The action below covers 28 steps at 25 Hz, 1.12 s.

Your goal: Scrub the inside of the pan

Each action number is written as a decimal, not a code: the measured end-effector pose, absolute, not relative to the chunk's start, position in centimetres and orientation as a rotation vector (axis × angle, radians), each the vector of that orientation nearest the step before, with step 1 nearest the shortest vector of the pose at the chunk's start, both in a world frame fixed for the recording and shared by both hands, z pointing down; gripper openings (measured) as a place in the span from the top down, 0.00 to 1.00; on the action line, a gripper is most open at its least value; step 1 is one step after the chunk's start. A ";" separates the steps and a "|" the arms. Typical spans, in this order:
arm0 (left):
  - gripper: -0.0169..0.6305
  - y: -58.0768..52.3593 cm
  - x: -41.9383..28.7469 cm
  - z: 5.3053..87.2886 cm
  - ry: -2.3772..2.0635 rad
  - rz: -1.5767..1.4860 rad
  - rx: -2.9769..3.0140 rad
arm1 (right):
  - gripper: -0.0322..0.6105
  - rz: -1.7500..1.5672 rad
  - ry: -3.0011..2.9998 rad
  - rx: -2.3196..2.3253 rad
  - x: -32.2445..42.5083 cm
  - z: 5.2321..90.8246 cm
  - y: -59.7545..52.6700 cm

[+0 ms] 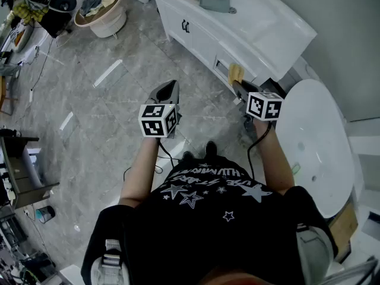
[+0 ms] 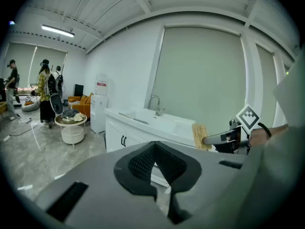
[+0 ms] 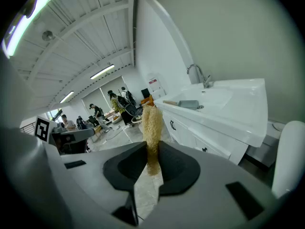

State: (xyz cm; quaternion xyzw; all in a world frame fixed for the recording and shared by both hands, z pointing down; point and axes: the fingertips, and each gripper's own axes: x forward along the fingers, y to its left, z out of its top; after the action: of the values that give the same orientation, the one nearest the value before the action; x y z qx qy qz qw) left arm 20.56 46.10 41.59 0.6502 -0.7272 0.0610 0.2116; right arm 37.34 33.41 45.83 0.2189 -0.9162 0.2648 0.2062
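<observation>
Evidently not yet at work, you stand on the grey stone-look floor [image 1: 107, 117] with both grippers raised in front of you. They are well apart from the grey, squarish pan with a pale wooden handle [image 1: 214, 2], which lies on top of the white vanity counter [image 1: 237, 31] beside its basin. Your right gripper [image 1: 238, 88] is clamped on a tan, fibrous loofah scrubbing pad [image 1: 236, 73]. It pinches the pad by its lower end, so most of the pad juts forward, free to reach inside the pan. Your left gripper [image 1: 170, 86] is closed on nothing (its dark pads meet, with no object between them). It is probably kept free to steady the pan by its handle. A white oval bathtub [image 1: 314, 135] sits at your right.
</observation>
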 end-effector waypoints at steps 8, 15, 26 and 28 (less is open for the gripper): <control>0.96 47.4 21.5 42.6 -2.031 0.174 1.761 | 0.84 0.738 -2.563 0.572 37.6 46.1 34.1; 0.96 47.6 21.7 42.7 -2.063 0.190 1.717 | 0.84 0.732 -2.581 0.528 37.6 46.2 33.6; 0.96 46.3 22.1 43.2 -2.153 0.156 1.611 | 0.83 0.754 -2.590 0.412 38.0 47.6 30.8; 0.96 46.2 22.0 43.2 -2.165 0.167 1.604 | 0.83 0.757 -2.585 0.393 37.7 47.8 30.4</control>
State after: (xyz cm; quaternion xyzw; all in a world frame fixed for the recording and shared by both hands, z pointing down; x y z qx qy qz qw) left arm 22.01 46.23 43.21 0.5799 -0.7823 0.0604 0.2193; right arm 37.65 30.44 47.82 0.1412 -0.9289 0.2720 0.2080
